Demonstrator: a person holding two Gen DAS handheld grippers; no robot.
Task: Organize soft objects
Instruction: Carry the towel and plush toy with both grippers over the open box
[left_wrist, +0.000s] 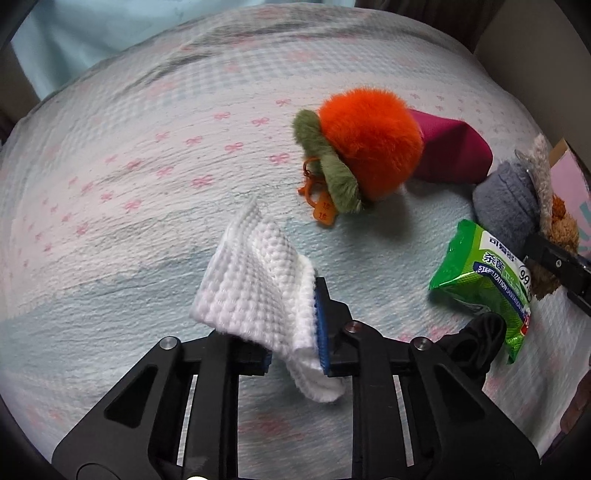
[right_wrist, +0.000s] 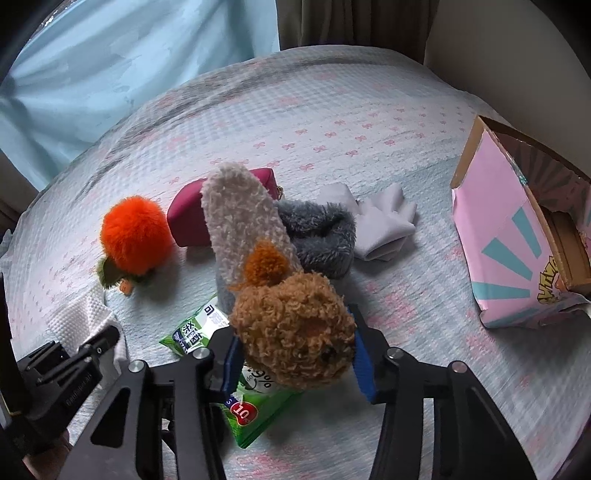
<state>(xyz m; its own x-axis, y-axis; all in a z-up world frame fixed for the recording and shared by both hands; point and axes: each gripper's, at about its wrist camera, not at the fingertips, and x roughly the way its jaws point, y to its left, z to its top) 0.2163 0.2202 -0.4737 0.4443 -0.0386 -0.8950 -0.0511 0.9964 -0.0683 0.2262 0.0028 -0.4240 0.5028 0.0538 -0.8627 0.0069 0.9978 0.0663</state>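
Now: both tongs loaded, above the bed (left_wrist: 110, 184).
Left tongs (left_wrist: 295, 332) clenched on white waffle cloth (left_wrist: 255, 280); right tongs (right_wrist: 295, 354) clenched on brown curly plush (right_wrist: 295, 332). Orange pompom (left_wrist: 369, 144) lies far, wipes pack (left_wrist: 484, 280) right.

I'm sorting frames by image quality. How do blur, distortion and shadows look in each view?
Left wrist view: strong fisheye bend with dark corners; white cloth in the left gripper is sharp, orange pompom casts a soft shadow. Right wrist view: same curvature; the brown plush in the right gripper is slightly soft, bedspread streaked at lower right.
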